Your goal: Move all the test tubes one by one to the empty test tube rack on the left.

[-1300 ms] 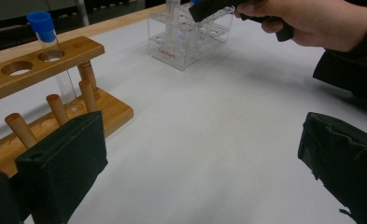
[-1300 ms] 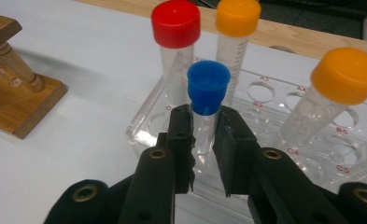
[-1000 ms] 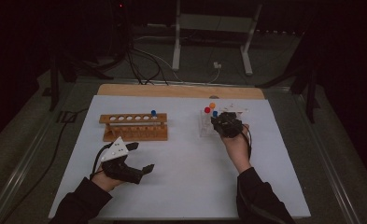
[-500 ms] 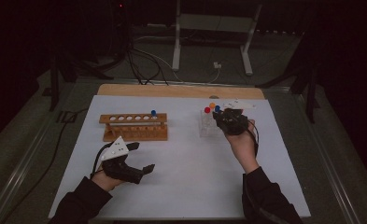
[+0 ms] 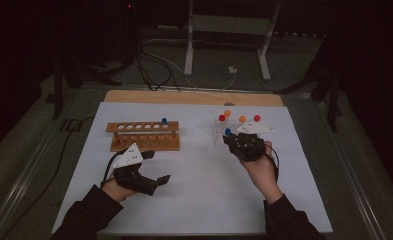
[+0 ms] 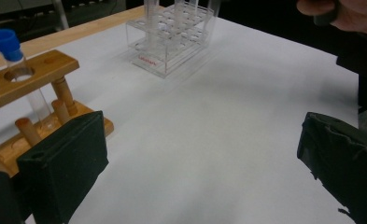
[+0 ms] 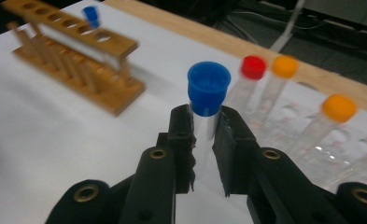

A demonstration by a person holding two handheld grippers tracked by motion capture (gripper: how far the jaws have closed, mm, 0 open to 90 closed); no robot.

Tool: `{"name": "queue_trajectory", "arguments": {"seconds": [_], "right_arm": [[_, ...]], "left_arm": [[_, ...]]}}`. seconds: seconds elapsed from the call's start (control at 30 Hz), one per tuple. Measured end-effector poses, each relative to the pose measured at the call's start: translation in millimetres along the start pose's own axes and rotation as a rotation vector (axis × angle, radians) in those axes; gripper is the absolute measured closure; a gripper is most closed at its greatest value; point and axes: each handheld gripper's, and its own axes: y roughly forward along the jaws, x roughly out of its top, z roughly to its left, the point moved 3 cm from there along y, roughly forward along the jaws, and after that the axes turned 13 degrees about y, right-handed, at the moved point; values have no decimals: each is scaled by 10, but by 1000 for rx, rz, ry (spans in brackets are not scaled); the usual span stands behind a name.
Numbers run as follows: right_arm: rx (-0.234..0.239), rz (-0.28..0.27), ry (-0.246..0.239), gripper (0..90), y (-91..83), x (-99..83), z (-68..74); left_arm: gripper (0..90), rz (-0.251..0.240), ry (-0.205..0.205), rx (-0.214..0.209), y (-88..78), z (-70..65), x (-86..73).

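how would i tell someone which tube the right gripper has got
Start at the clear plastic rack on the right half of the white mat. Just in front of it, the right gripper clamps an upright clear tube. Its cap is blue; the rack's tubes are red- or orange-capped.

wooden rack (image 6: 36, 79), clear rack (image 6: 172, 39), open tool (image 6: 200, 172)

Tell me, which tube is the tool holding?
The blue-capped test tube clamped in the right tool. The red- and orange-capped tubes stand in the clear rack, and another blue-capped one stands in the wooden rack.
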Motion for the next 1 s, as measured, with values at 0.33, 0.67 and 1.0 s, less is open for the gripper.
{"name": "queue_trajectory", "arguments": {"seconds": [0.33, 0.67, 1.0], "right_arm": [[69, 51, -41, 770, -14, -335, 245], [122, 85, -64, 770, -7, -507, 418], [154, 83, -85, 770, -50, -528, 533]], "left_arm": [[25, -4, 42, -57, 130, -39, 194], [50, -37, 76, -94, 272, -72, 443], [169, -64, 97, -129, 499, -123, 647]]}}
